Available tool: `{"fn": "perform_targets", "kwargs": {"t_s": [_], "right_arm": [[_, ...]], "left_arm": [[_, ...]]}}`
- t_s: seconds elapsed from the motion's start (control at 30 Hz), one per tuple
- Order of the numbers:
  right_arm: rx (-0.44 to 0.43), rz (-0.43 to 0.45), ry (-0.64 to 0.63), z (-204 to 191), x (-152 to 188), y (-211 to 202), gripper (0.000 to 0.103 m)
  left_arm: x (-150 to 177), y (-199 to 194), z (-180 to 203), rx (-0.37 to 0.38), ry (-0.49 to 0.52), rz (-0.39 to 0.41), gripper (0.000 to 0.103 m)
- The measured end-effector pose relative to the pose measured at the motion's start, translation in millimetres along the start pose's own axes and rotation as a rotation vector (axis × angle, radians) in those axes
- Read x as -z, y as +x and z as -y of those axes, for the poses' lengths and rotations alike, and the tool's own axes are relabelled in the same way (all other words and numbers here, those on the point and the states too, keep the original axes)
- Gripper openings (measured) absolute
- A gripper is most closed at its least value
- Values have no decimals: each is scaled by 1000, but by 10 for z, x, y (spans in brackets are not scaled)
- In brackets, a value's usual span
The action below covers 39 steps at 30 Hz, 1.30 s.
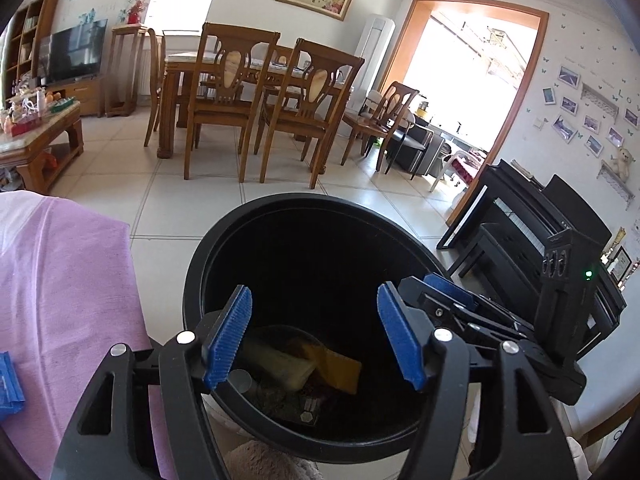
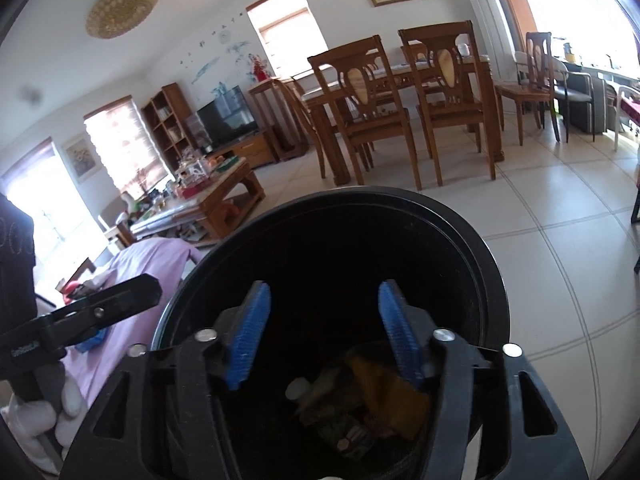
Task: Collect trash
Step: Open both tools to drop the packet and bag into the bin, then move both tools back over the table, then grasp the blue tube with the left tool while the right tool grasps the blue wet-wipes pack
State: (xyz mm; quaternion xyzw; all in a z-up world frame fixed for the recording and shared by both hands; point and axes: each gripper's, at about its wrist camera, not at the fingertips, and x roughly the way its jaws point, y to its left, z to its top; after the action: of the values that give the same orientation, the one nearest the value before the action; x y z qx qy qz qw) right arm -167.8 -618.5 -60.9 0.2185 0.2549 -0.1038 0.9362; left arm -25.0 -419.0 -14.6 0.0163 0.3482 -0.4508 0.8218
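A black round trash bin (image 1: 224, 240) stands on the tiled floor right below both grippers; it also fills the lower middle of the right wrist view (image 2: 472, 236). At its bottom lie pieces of trash: a pale wrapper (image 1: 280, 364), a yellow packet (image 1: 340, 368) (image 2: 384, 392) and a small white cap (image 2: 298, 389). My left gripper (image 1: 316, 336) is open and empty over the bin's mouth. My right gripper (image 2: 324, 332) is open and empty over the same bin; it also shows in the left wrist view (image 1: 448, 292) at the bin's right rim.
A surface with a pink cloth (image 1: 60, 280) lies left of the bin, with a blue item (image 1: 8, 388) on it. A black piano (image 1: 532, 232) stands to the right. A dining table with wooden chairs (image 1: 224, 92) and a cluttered coffee table (image 2: 208, 200) stand farther off.
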Motion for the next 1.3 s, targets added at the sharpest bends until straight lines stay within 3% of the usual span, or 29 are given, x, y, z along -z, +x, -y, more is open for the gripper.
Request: {"fn": "perform_targets", "kwargs": {"t_s": [0.07, 0.1, 0.17, 0.27, 0.4, 0.57, 0.73, 1.03, 1.1, 1.17, 1.3], "right_arm": [[-3, 3, -4, -36, 5, -12, 70], [-3, 6, -5, -75, 5, -16, 77], [-12, 9, -12, -108, -52, 2, 79], [-43, 10, -54, -325, -68, 17, 79], [-115, 10, -132, -769, -95, 74, 88], [-197, 1, -233, -1406, -51, 152, 95], [-291, -48, -341, -2097, 23, 323, 97], [-374, -168, -840, -3388, 508, 679, 97], [-404, -230, -922, -3579, 562, 835, 91], [-401, -300, -976, -3702, 614, 1036, 77], [-378, -378, -1061, -3843, 708, 1355, 68]], "left_arm": [[-2, -86, -1, 2, -2, 13, 66], [-3, -164, -11, -1, -2, 27, 71], [-11, -313, -44, -18, -1, 58, 78], [-31, -578, -150, -58, -1, 100, 82], [-17, -952, -454, -129, -42, 139, 89], [45, -1497, -935, -278, -107, 244, 98], [164, -2018, -1551, -440, -181, 291, 98], [461, -2440, -2816, -592, -341, 119, 97], [544, -2457, -3062, -592, -387, 78, 97], [553, -2434, -3261, -605, -405, 41, 97], [613, -2362, -3492, -612, -396, -24, 95]]}}
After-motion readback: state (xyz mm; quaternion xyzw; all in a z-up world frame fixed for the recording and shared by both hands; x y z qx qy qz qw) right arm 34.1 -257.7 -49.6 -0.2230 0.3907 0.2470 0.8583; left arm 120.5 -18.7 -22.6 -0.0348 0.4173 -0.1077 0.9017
